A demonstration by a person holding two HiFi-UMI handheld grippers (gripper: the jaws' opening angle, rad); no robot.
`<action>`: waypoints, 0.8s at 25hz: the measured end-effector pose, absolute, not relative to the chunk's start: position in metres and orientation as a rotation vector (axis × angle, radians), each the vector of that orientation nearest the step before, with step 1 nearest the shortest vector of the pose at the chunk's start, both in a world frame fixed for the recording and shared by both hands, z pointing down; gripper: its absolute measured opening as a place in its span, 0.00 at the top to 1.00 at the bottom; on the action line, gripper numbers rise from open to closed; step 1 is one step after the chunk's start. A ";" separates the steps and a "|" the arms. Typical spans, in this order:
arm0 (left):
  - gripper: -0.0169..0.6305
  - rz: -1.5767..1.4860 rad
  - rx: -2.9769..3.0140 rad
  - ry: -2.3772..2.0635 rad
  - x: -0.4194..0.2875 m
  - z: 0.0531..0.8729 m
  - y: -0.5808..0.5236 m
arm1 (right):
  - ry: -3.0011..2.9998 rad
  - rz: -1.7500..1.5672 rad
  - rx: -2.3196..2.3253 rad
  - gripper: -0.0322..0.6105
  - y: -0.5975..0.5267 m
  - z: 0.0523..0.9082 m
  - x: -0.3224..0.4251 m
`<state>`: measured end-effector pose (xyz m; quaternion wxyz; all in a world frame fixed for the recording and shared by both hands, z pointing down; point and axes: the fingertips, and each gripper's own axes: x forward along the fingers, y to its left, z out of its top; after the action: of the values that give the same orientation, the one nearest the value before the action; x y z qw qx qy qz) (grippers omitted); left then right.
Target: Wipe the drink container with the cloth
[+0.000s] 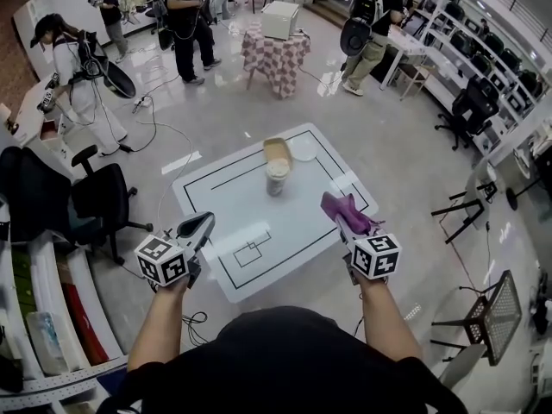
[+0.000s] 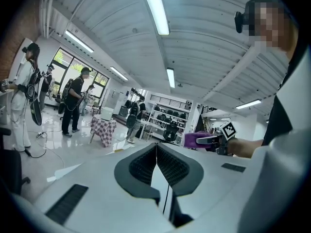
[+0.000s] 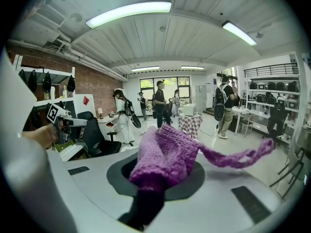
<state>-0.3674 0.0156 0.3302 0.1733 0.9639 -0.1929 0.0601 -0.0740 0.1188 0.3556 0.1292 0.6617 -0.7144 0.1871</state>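
Head view: drink container (image 1: 278,178), upright near the middle of a white table (image 1: 302,222) marked with black lines; left gripper (image 1: 205,222) over the table's near left edge, right gripper (image 1: 345,224) over its near right edge with a purple cloth (image 1: 343,205) at its tip, both well apart from the container. Left gripper view: jaws pressed together, nothing between them. Right gripper view: jaws clamped on the bunched cloth, one strand trailing to the right.
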 end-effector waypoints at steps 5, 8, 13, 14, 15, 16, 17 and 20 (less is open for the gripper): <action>0.94 0.180 2.716 -0.543 -0.360 0.340 0.012 | -2.081 0.558 1.910 0.83 0.110 0.363 -0.069; 0.94 0.199 2.715 -0.549 -0.350 0.345 0.005 | -2.088 0.578 1.906 0.83 0.099 0.374 -0.059; 0.94 0.202 2.718 -0.608 -0.336 0.340 -0.013 | -2.129 0.606 1.858 0.83 0.071 0.388 -0.044; 0.94 0.202 2.716 -0.621 -0.332 0.339 -0.018 | -2.137 0.607 1.849 0.83 0.065 0.389 -0.039; 0.94 0.202 2.713 -0.634 -0.327 0.337 -0.022 | -2.144 0.608 1.838 0.83 0.057 0.390 -0.033; 0.94 0.201 2.708 -0.648 -0.322 0.336 -0.028 | -2.150 0.610 1.826 0.83 0.049 0.392 -0.027; 0.94 0.200 2.703 -0.662 -0.317 0.335 -0.033 | -2.157 0.615 1.813 0.83 0.040 0.394 -0.021; 0.94 0.204 2.692 -0.701 -0.303 0.333 -0.052 | -2.175 0.636 1.768 0.83 0.013 0.403 -0.004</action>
<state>-0.3029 -0.0516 0.3334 0.1753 0.9502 -0.2475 0.0720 -0.0045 0.0129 0.4029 0.1333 0.6096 -0.7500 0.2195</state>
